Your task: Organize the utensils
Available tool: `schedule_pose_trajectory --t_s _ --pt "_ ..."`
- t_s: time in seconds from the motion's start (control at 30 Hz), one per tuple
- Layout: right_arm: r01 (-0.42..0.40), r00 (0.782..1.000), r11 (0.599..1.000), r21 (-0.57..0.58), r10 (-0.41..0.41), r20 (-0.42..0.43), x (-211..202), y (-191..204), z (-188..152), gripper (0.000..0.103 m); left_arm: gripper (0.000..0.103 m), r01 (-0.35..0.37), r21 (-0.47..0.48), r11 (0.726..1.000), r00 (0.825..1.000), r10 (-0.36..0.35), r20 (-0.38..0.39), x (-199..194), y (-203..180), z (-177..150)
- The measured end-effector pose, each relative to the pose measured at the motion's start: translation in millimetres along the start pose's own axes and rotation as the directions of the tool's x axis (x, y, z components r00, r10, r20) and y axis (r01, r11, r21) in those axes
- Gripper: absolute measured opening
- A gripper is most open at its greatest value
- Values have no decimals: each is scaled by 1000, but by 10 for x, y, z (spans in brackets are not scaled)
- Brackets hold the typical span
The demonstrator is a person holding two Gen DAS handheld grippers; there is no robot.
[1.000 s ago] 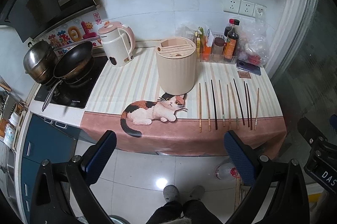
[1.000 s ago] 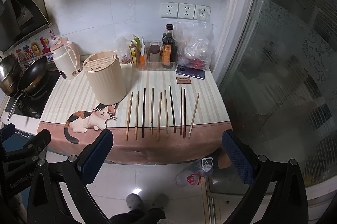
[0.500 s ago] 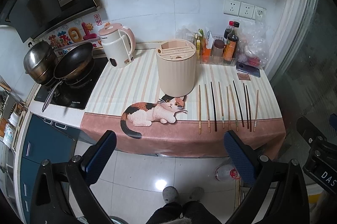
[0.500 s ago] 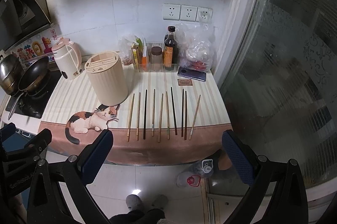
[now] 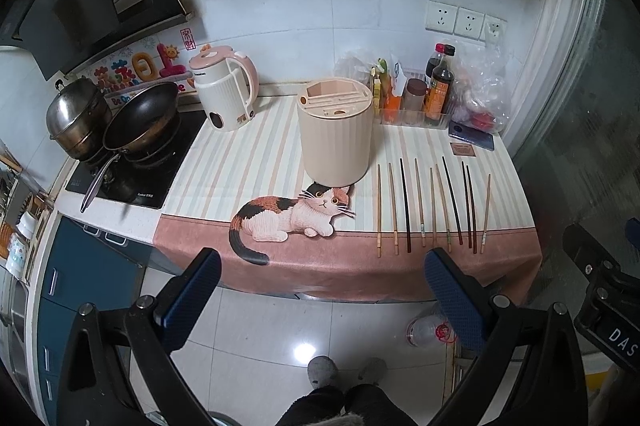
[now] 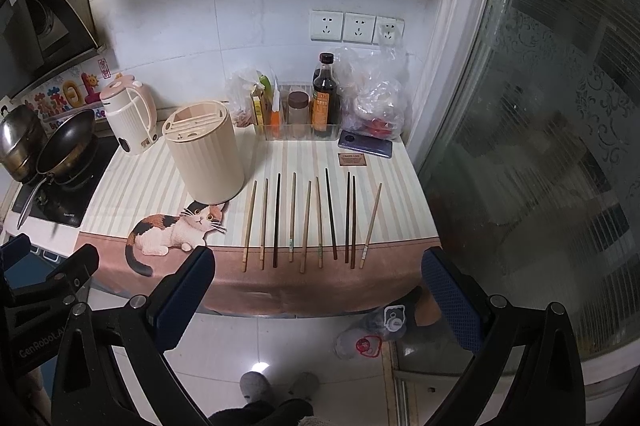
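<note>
Several chopsticks (image 5: 432,205) (image 6: 308,220), light wood and dark, lie side by side on the striped counter mat, tips toward the front edge. A cream cylindrical utensil holder (image 5: 335,135) (image 6: 204,153) with slots in its top stands just left of them. My left gripper (image 5: 320,276) hangs open over the floor, in front of the counter and well short of the chopsticks. Held back from the counter edge as well, my right gripper (image 6: 318,276) is open and empty.
A pink-and-white kettle (image 5: 224,87), a frying pan (image 5: 140,117) and a steel pot (image 5: 78,109) sit to the left on the hob. Bottles and jars in a clear tray (image 6: 304,113), a plastic bag (image 6: 376,101) and a phone (image 6: 365,145) line the back right. A glass door (image 6: 540,145) bounds the right side.
Both grippers have drifted slightly closer to the counter and a little upward; the counter objects sit lower and larger in view. Nothing has been grasped.
</note>
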State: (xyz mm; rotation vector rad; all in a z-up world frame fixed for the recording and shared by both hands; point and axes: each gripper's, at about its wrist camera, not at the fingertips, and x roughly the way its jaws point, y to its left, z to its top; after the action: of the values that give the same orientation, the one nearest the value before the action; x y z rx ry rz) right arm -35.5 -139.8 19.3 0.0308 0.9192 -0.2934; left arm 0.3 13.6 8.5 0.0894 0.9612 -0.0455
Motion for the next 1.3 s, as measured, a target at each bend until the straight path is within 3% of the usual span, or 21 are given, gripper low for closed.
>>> schedule_pose_trajectory --t_s 0.87,1.13,1.3 --pt "-2 1000 1000 -2 2 4 -39 9 39 103 103 22 -11 1000 1000 -22 2 -25 -20 -34" --pt "-27 999 995 101 24 29 113 -103 43 103 103 49 26 998 984 -53 169 277 -32 86" --pt "32 999 975 221 -25 -33 616 -407 31 103 103 94 77 993 978 -107 181 763 -131 270"
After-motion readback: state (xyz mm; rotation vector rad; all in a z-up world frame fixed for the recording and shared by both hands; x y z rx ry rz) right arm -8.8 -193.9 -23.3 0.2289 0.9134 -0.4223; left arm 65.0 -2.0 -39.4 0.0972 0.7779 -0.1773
